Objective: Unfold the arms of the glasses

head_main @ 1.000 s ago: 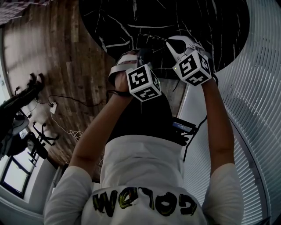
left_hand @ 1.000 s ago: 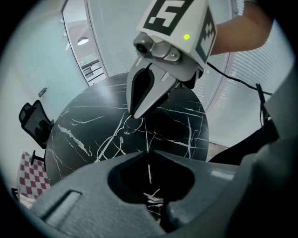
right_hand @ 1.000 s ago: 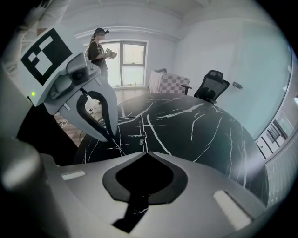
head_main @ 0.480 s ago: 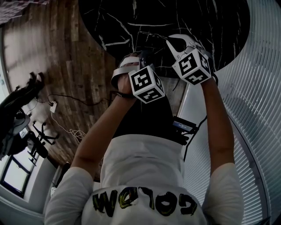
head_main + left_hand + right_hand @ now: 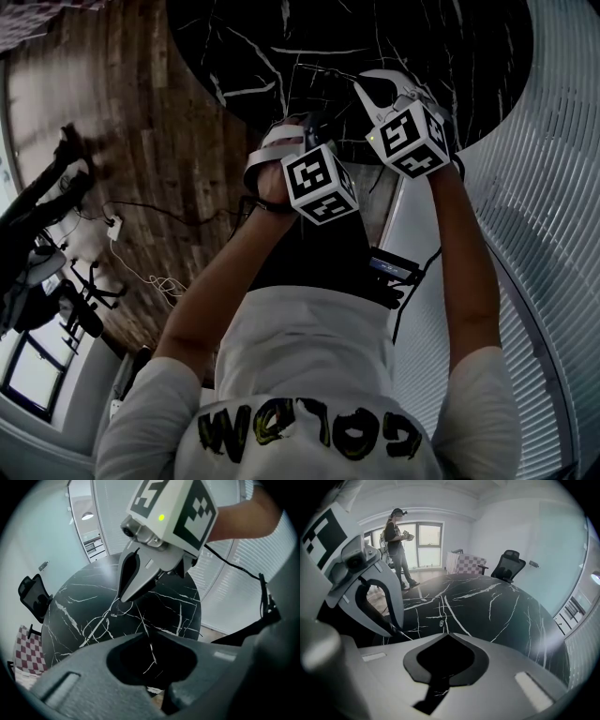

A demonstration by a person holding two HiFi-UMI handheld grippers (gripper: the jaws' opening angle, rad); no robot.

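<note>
While the left gripper (image 5: 150,636), left of centre in the head view, has just eased its jaws narrowly apart around a thin pale strand, the glasses (image 5: 111,614) sit pinched at the closed right gripper's (image 5: 362,87) tip, above the table (image 5: 422,37).

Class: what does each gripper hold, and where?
Right gripper seems to pinch the glasses at the frame's end. Left gripper has just been opening its jaws, a thin arm between them; no firm hold shows.

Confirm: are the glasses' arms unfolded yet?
Cannot tell: the glasses show only as thin wire on the black table beside the right gripper's tips; their arms cannot be made out.
</note>
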